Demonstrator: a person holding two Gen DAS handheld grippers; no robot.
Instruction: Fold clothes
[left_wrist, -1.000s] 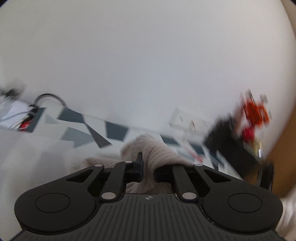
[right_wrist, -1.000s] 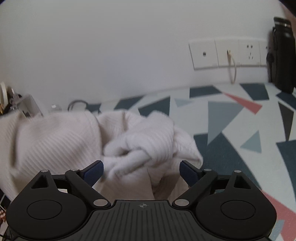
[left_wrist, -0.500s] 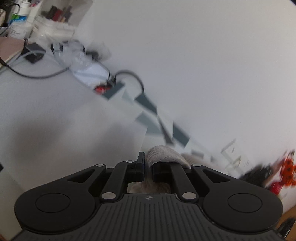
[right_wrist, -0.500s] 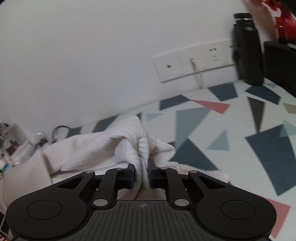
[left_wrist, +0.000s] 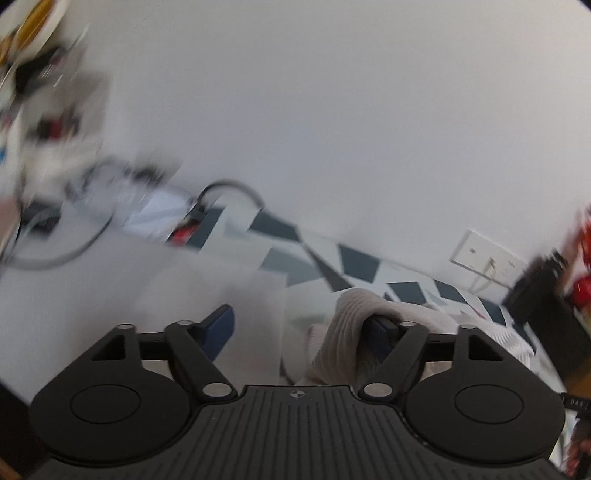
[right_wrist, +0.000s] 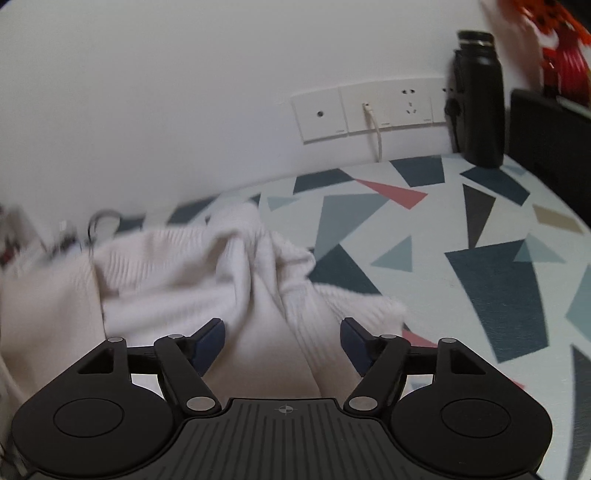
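The cream ribbed garment (right_wrist: 192, 273) lay bunched on the patterned tablecloth (right_wrist: 491, 280), its heap toward the end of the cloth away from the black bottle (right_wrist: 480, 99), which stood upright against the wall. The right gripper (right_wrist: 282, 341) sat over the near edge of the heap with its fingers spread wide, cloth rising between the blue pads (right_wrist: 210, 338) but not pinched by them. Beyond the heap, a row of wall sockets (right_wrist: 369, 110) ran along the wall just beside the bottle, a white cable hanging from one of them. In the left wrist view the left gripper (left_wrist: 301, 326) was also spread wide; a fold of the garment (left_wrist: 347, 332) was draped over its right finger and hid the pad, while the left pad (left_wrist: 219, 328) stood bare. The far end of the tablecloth (left_wrist: 280, 254) from the bottle was too blurred to read, apart from a dark looping cable (left_wrist: 229, 186).
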